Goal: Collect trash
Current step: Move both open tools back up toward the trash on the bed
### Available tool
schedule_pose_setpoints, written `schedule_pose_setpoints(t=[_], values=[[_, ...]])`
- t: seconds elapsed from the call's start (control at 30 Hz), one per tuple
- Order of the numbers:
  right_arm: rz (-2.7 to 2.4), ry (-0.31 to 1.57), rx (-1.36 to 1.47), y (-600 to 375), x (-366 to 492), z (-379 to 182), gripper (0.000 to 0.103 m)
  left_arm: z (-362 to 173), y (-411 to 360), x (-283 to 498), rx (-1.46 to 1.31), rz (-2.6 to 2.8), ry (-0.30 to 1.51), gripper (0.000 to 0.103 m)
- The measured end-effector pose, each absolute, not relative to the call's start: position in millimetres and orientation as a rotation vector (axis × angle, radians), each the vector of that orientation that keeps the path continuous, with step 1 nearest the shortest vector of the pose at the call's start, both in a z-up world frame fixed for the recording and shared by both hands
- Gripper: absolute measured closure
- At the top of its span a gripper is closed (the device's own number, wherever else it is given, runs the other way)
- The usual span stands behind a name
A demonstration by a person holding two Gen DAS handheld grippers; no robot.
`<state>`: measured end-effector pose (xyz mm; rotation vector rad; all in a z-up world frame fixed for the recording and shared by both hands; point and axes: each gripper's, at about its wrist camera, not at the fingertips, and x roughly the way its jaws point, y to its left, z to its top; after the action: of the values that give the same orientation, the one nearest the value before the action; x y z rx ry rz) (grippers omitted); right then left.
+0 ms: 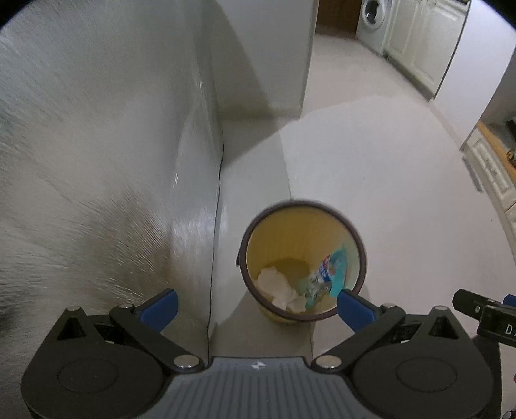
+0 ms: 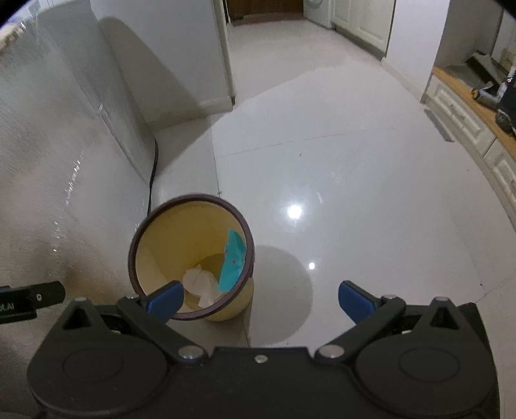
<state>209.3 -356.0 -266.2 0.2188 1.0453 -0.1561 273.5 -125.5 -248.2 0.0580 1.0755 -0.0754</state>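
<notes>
- Left tongs (image 1: 256, 304) — spread wide, nothing between the blue pads; poised above the bin, right pad over its near rim.
- Right tongs (image 2: 261, 299) — likewise released and empty; left pad overlaps the bin's rim in view, the rest hangs over bare floor.
- Bin (image 1: 322, 225) — yellow, dark rim, upright on the floor, close beside a pale textured wall panel (image 1: 96, 145).
- Trash, inside the bin — crumpled white tissue (image 1: 280, 287) at the bottom; teal wrapper (image 1: 335, 267) leaning up the inner wall, top edge near the rim.
- Risk, as judged — the bin looks light; a pad catching the rim could tip it and spill the contents. The wrapper, standing high, could snag and be dragged out.
- Risk — a dark cable (image 2: 151, 180) runs down just behind the bin and could catch if it is shifted.
- Floor (image 2: 338, 154) — glossy pale tile with lamp glare; probably slippery under the bin. No loose trash seen on it.
- Room — washing machine (image 1: 374, 22) and white cabinets (image 1: 425, 48) beyond.
</notes>
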Motion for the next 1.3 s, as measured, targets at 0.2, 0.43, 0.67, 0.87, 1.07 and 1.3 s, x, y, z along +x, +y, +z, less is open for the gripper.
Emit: schedule_pose_setpoints(t=[0.2,0.43,0.67,0.87,1.07,1.3], values=[[-0.159,0.939,0.243,-365,173,-218,0.000,-195,-122,237,0.032,-0.093,0.972,0.000],[-0.136,0.795,0.251,-363,130,-159,0.000,-137,-119,191,-0.003,-0.130,0.853,0.000],[-0.090,0.643,0.270,-354,92,-104,0.000,-83,-106,145,-0.032,-0.137,0.728,0.000],[-0.040,0.536,0.268,-336,67,-64,0.000,-32,-89,104,-0.049,-0.121,0.619,0.000],[0.017,0.463,0.261,-312,60,-38,0.000,12,-58,73,-0.033,-0.075,0.520,0.000],[0.074,0.400,0.261,-277,54,-16,0.000,45,-20,64,0.033,-0.002,0.453,0.000]])
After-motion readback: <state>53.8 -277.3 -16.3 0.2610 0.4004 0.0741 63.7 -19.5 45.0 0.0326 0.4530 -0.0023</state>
